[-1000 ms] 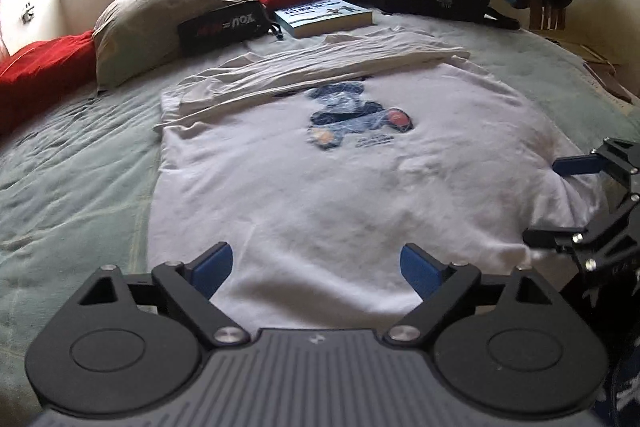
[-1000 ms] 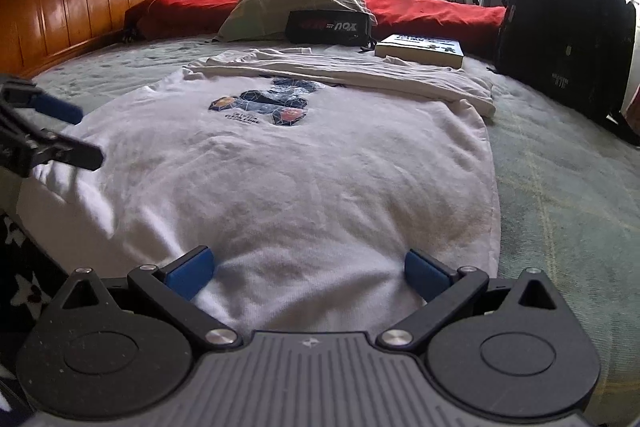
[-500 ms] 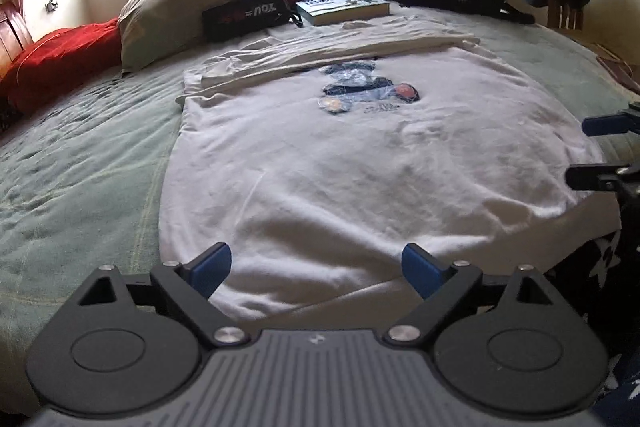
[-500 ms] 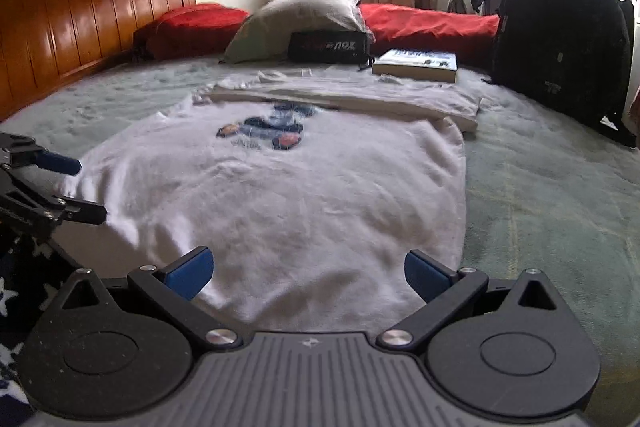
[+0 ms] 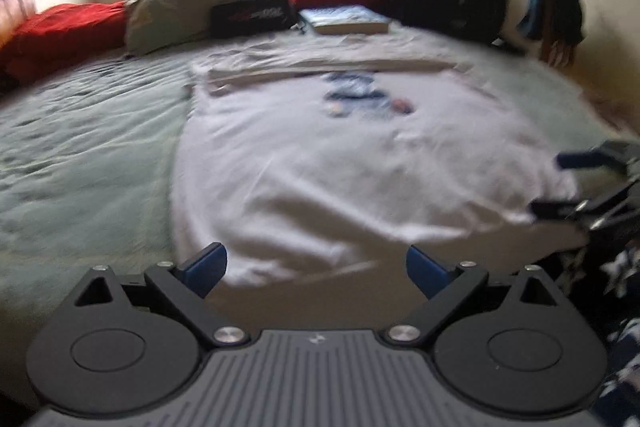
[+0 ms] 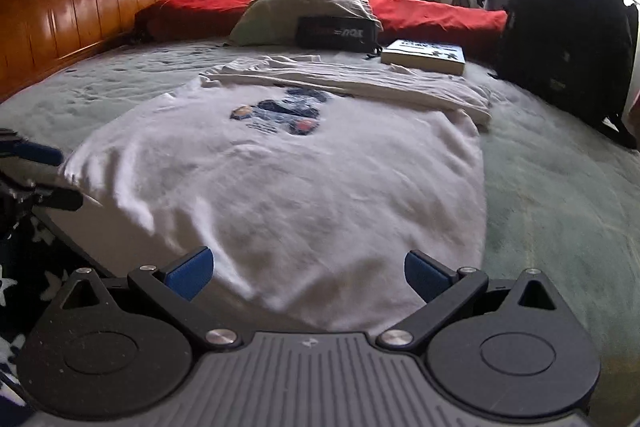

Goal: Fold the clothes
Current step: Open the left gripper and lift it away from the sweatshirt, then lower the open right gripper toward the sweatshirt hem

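The white T-shirt (image 6: 288, 183) lies flat on the green bed (image 6: 560, 187), print side up, its far end already folded over in a band toward the grey pillow (image 6: 304, 7); the near hem hangs at the bed's edge, on the side away from that pillow. Compared with a second ago, the left gripper (image 5: 316, 263) has slid sideways along the hem and rolled a little (its view is smeared by the motion), and its fingers are opening, spread wide with nothing pinched, only hem cloth lying beyond them. The right gripper (image 6: 308, 269) has stayed where it was, at the hem corner farthest from the pillow on its own side; its fingers stand spread too, pinching nothing. Both grippers now look lined up at the two hem corners; I judge the next fold, hem toward the pillow, is about to begin, and neither corner is yet gripped.
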A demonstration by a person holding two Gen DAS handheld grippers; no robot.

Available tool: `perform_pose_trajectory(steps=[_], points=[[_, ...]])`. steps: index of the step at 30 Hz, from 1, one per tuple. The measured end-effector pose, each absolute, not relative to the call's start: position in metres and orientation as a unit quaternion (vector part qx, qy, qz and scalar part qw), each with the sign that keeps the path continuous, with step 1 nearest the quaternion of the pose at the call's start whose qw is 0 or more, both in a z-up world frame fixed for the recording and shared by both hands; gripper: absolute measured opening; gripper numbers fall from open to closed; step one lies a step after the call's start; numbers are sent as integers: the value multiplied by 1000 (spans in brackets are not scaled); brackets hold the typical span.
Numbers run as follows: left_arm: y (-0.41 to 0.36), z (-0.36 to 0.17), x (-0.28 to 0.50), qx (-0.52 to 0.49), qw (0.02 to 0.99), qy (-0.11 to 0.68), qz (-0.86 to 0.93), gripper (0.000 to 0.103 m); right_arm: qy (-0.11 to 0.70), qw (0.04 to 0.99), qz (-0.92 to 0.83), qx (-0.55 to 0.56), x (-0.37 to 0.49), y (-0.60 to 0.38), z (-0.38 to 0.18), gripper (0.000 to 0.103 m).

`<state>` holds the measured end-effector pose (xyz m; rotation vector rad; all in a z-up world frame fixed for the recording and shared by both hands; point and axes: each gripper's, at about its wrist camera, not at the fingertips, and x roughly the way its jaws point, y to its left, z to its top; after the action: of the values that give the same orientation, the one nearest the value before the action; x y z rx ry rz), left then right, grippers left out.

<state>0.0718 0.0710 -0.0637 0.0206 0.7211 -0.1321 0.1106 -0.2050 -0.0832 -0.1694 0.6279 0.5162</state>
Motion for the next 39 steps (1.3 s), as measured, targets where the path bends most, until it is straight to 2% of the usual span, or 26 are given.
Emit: perform_pose_trajectory(steps=[3,5,8,11,16,21,26,30,36,39], points=[[77,-76,85,6,920,391,-15,96,315,912,249,-86,110,-205,-89,103],[85,-80,87,-3,909,415,47,100,327,911,239,-80,111,-211,-93,103],[93,-63,79,-51,912,404,46,99,337,913,228,-20,119,-229,-89,103],[82,-46,75,-33,924,381,24,99,329,914,233,48,133,-242,-76,103],[67,-38,79,-11,933,360,-5,99,313,916,247,45,171,-231,-64,103],[65,-39,77,7,933,360,-4,99,367,902,218,65,206,-240,-84,103],[80,-37,85,-7,935,354,15,99,333,912,221,93,229,-253,-51,103],[81,-35,93,-13,938,346,9,99,327,904,250,115,293,-245,-33,103],[80,-41,105,5,935,355,15,99,401,872,231,161,386,-234,-69,103],[82,-46,111,6,931,364,26,99,400,880,216,141,400,-238,-85,101]])
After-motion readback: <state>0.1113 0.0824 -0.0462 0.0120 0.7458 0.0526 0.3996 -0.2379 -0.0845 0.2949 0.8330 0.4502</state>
